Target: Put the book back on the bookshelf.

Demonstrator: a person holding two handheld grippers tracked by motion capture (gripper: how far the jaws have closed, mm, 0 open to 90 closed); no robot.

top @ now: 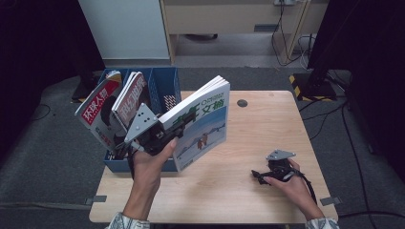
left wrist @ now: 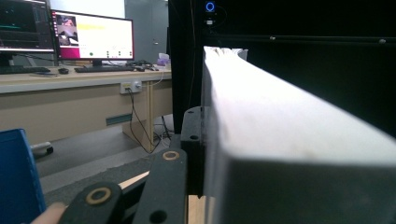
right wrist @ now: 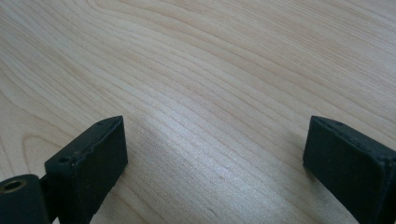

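Forearms come in low, and the left gripper (top: 160, 133) has its jaws clamped on a thick magazine (top: 203, 121), the one with green characters and a snowy cover picture. That magazine sits lifted clear of the table (top: 267, 119), tilted, its lower corner just beside the front right corner of the blue file rack (top: 165, 86). In the left gripper view you can see the black jaw pressed flat against the page block (left wrist: 289, 121), which runs away from the camera like a white wall. Good bite, but it grips near one edge only.

Two more magazines, one with a red masthead (top: 98, 107) and its neighbour (top: 133, 95), lean in the rack, tipped toward its left side.

Right of the rack, well apart, the right gripper (top: 260, 175) rests low over the tabletop, jaws spread wide with bare wood grain between them and nothing held.

Now the risks, as I read them. A heavy magazine pinched at one edge could sag or fan open and slide out of the pads. Swinging it over the rack, its lower corner might catch the rack's wall or knock the leaning pair. The free gripper is too far off to steady anything.
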